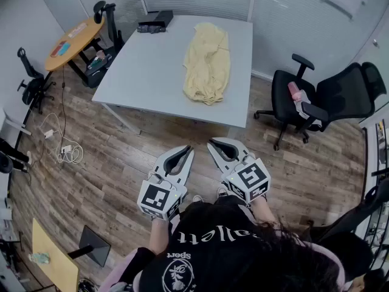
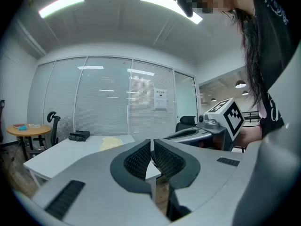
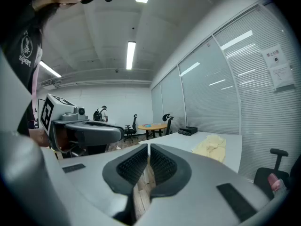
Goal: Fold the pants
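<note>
Pale yellow pants point(image 1: 207, 62) lie loosely bunched on the right half of a white table point(image 1: 146, 66), running from its far edge toward the near edge. In the gripper views the pants point(image 2: 111, 142) point(image 3: 211, 146) show small and far off. My left gripper point(image 1: 186, 151) and right gripper point(image 1: 213, 145) hang side by side over the wooden floor, well short of the table. Both are shut with nothing between their jaws. In its own view the left gripper point(image 2: 151, 150) points at the table, and the right gripper point(image 3: 148, 153) does the same.
A black box point(image 1: 155, 21) sits at the table's far left corner. A black office chair point(image 1: 319, 102) stands right of the table. A round wooden table point(image 1: 73, 41) with chairs is at the far left. Cables point(image 1: 64, 151) lie on the floor at left.
</note>
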Tool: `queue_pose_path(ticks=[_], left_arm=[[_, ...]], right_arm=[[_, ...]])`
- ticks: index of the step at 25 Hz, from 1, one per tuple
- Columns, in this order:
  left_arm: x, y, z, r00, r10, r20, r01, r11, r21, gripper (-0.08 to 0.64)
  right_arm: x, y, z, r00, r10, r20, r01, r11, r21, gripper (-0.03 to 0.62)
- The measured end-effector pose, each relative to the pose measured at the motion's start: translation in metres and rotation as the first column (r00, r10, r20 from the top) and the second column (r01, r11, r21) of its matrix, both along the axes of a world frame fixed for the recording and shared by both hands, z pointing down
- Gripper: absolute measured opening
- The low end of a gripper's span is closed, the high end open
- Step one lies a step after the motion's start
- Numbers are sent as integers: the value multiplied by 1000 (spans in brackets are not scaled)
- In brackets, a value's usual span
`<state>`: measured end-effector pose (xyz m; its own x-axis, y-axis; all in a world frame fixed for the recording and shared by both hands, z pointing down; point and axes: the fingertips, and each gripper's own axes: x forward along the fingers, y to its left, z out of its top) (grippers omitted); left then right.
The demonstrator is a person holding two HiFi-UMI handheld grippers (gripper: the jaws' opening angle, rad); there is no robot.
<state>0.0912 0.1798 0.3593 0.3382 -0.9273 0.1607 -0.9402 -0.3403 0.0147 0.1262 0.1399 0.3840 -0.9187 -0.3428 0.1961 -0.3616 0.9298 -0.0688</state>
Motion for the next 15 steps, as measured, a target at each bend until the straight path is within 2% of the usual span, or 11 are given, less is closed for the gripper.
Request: queue_pose_path(ticks=[6, 15], left_arm=[[0, 4, 1, 1000, 14, -4, -14, 1000, 3, 44], [-23, 18, 7, 1000, 20, -14, -20, 1000, -16, 44]], right_arm=[[-6, 3, 4, 1000, 2, -10, -2, 1000, 2, 32], [-24, 15, 7, 1000, 17, -14, -17, 1000, -2, 32]])
